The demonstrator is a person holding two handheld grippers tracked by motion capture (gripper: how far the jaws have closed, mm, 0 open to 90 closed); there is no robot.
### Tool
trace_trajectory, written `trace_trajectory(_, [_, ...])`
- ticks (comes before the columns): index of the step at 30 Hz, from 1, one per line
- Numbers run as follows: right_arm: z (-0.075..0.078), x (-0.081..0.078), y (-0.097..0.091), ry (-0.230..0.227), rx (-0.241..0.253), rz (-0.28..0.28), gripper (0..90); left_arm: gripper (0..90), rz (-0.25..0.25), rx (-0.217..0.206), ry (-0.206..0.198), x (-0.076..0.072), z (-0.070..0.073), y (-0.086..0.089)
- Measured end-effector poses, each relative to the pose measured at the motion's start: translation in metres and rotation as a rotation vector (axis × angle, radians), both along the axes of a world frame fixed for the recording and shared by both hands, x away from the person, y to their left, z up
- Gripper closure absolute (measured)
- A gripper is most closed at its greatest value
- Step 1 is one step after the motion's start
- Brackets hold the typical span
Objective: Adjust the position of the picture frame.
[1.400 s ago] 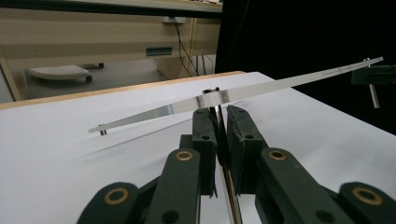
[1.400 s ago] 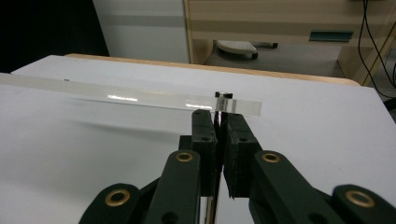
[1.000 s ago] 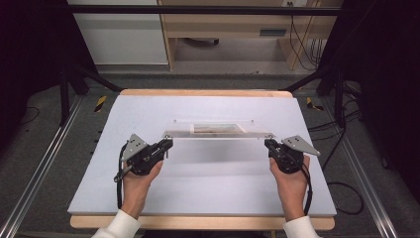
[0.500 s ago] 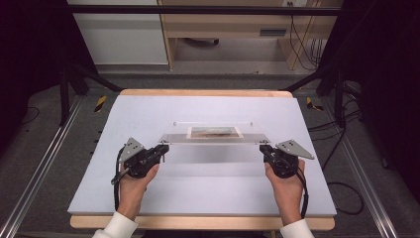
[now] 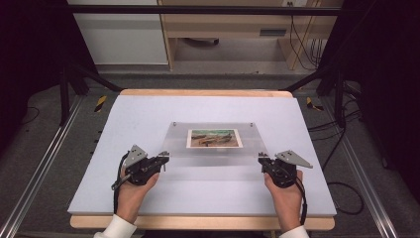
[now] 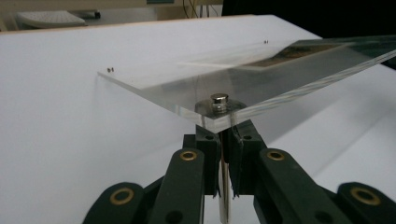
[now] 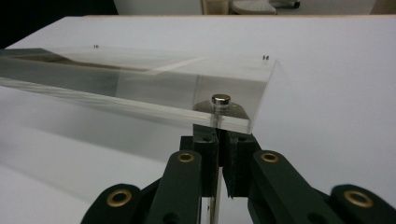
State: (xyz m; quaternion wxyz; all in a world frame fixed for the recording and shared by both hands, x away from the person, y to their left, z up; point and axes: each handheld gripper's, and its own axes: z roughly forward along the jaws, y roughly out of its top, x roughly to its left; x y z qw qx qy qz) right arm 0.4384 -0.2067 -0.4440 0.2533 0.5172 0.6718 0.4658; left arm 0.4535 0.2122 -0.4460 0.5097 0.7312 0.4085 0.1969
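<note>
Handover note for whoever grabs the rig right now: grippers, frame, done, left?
Left gripper: shut on the metal leg under the near left corner of the acrylic frame.
Right gripper: shut on the leg under the near right corner.
Frame: clear panel with a photo in the middle, over the white table. Near edge is held up; far edge looks low, whether it touches the table I cannot tell.
Done: both near corners gripped, frame held roughly square to the table.
Left: probably set the near edge down evenly, then open both grippers. Keep the two hands level so the panel does not twist.
</note>
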Motion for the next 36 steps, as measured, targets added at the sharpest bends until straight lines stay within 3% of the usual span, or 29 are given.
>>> trace_trajectory(5, [-0.007,-0.002,0.000,0.033,-0.015,0.010,85.2,83.9,0.002,0.002,0.043,-0.002,-0.007,0.000])
trace_trajectory(36, [-0.020,-0.001,-0.004,0.101,-0.032,0.020,84.5,83.9,-0.006,0.053,0.109,-0.010,-0.018,-0.006])
